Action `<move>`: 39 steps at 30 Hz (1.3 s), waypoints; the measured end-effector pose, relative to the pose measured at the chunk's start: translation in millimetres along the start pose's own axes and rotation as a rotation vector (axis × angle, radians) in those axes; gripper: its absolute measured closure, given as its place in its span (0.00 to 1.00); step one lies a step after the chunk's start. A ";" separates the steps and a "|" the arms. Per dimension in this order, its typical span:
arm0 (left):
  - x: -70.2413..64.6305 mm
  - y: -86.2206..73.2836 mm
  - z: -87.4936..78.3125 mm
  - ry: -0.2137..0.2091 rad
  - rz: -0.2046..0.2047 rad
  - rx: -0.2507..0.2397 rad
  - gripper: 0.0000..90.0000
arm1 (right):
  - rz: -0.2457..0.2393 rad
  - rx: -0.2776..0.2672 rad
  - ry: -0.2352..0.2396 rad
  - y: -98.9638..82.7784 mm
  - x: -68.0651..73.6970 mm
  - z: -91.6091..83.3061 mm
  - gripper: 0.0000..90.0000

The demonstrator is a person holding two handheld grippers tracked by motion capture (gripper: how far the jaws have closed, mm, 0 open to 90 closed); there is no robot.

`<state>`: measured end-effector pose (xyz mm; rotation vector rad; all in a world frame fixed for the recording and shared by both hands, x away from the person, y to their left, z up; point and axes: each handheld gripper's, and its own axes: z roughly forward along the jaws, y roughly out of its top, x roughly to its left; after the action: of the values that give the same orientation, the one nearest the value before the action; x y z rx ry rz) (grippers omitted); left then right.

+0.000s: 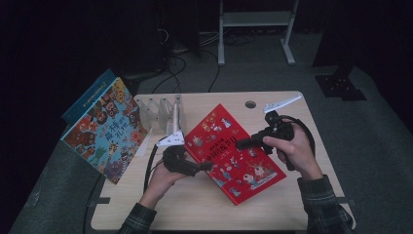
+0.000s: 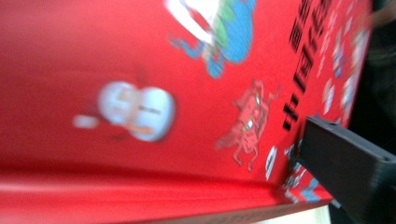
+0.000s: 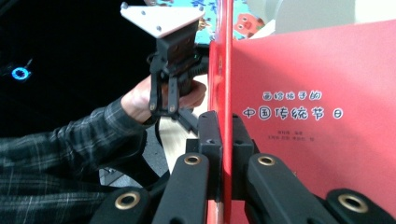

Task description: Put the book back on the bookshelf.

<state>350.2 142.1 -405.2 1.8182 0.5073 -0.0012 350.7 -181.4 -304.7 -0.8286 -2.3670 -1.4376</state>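
Note:
A red picture book [image 1: 234, 151] with Chinese lettering hangs tilted above the wooden table [image 1: 195, 204], between both hands. My right gripper [image 1: 241, 143] is shut on the book's upper right edge; in the right gripper view both pads [image 3: 209, 135] clamp the thin edge of the red book [image 3: 317, 93]. My left gripper [image 1: 207, 166] is at the book's lower left edge and stands open. Its view is close on the blurred red cover [image 2: 140, 70], with one black finger [image 2: 345, 172] in front of it. Its grey plate [image 3: 161, 18] shows beyond the book.
A blue picture book [image 1: 104, 129] leans upright at the table's left edge. A clear slotted book rack [image 1: 160, 114] stands at the back left. A round hole [image 1: 250, 104] is near the back edge. A metal stand [image 1: 253, 24] is on the floor behind.

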 end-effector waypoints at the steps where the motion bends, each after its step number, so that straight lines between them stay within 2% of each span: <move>1: 0.2 1.9 -2.7 -0.003 0.003 -0.011 0.18 | -0.012 -0.005 0.005 -1.8 -0.5 -0.7 0.97; 5: 2.1 8.9 -11.0 -0.028 0.009 -0.041 0.27 | -0.066 -0.058 0.030 -11.4 -2.3 0.5 0.97; 9: 3.9 14.6 -19.0 -0.054 0.017 -0.059 0.39 | -0.098 -0.109 0.052 -24.1 -8.2 3.4 0.97; 12: 4.0 19.6 -24.1 -0.073 0.029 -0.056 0.47 | -0.122 -0.150 0.079 -34.2 -13.8 7.4 0.97; 18: 4.0 27.9 -30.4 -0.116 0.048 -0.046 0.61 | -0.171 -0.195 0.121 -49.9 -24.9 15.4 0.97; 22: 2.4 32.0 -31.3 -0.143 0.066 -0.023 0.68 | -0.199 -0.187 0.138 -58.6 -30.3 20.5 0.96; 25: 0.3 35.9 -31.8 -0.163 0.086 -0.021 0.74 | -0.223 -0.160 0.136 -63.7 -33.3 26.4 0.95; 28: -1.8 41.6 -32.9 -0.182 0.097 -0.024 0.79 | -0.232 -0.128 0.137 -67.0 -35.6 33.7 0.94; 30: -2.5 44.7 -33.8 -0.195 0.096 -0.026 0.80 | -0.233 -0.122 0.146 -68.4 -36.5 37.4 0.94; 33: -4.5 49.4 -36.0 -0.208 0.107 -0.025 0.83 | -0.244 -0.111 0.133 -68.6 -36.7 41.4 0.91; 36: -6.7 53.0 -38.2 -0.204 0.118 -0.019 0.85 | -0.258 -0.116 0.123 -68.5 -37.1 43.4 0.89; 39: -8.2 56.0 -40.0 -0.195 0.123 -0.013 0.86 | -0.265 -0.132 0.134 -68.6 -37.7 44.1 0.85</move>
<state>351.6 163.9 -339.5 1.8118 0.2565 -0.0904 344.4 -179.8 -394.4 -0.4407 -2.3690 -1.7077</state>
